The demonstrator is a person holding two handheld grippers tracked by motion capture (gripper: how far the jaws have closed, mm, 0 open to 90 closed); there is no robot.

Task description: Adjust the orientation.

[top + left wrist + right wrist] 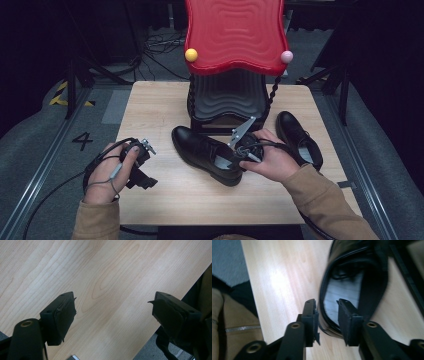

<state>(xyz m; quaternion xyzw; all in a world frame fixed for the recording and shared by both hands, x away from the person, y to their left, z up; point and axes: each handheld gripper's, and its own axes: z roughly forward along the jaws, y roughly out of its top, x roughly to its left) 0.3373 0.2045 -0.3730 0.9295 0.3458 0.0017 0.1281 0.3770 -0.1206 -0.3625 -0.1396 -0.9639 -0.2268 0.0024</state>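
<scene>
The heel of the near black shoe (207,152) is covered in the high view by the right hand (270,162) and the right hand-held gripper (239,156), so the contact is read from the right gripper view: there the two black jaws are seen narrowed about the rim of the shoe's heel opening, one jaw outside the collar and one inside over the pale grey insole, though motion blur leaves it unclear whether the pads press the leather. The shoe (352,287) is cut off at the top of that view. In the high view it is shown as a glossy black lace-up lying at the middle of the light wooden counter (165,195), toe toward the far left and heel toward the near right. A second black shoe (298,137) is seen at the right, partly behind the right hand. A red wavy-topped stand (235,35), with a yellow ball and a pink ball at its front corners, is set at the far edge and cut off by the top of the frame. The left hand-held gripper (142,172) is held at the near left edge in the left hand (107,172); in the left gripper view its jaws (112,317) are spread wide over bare wood, holding nothing.
</scene>
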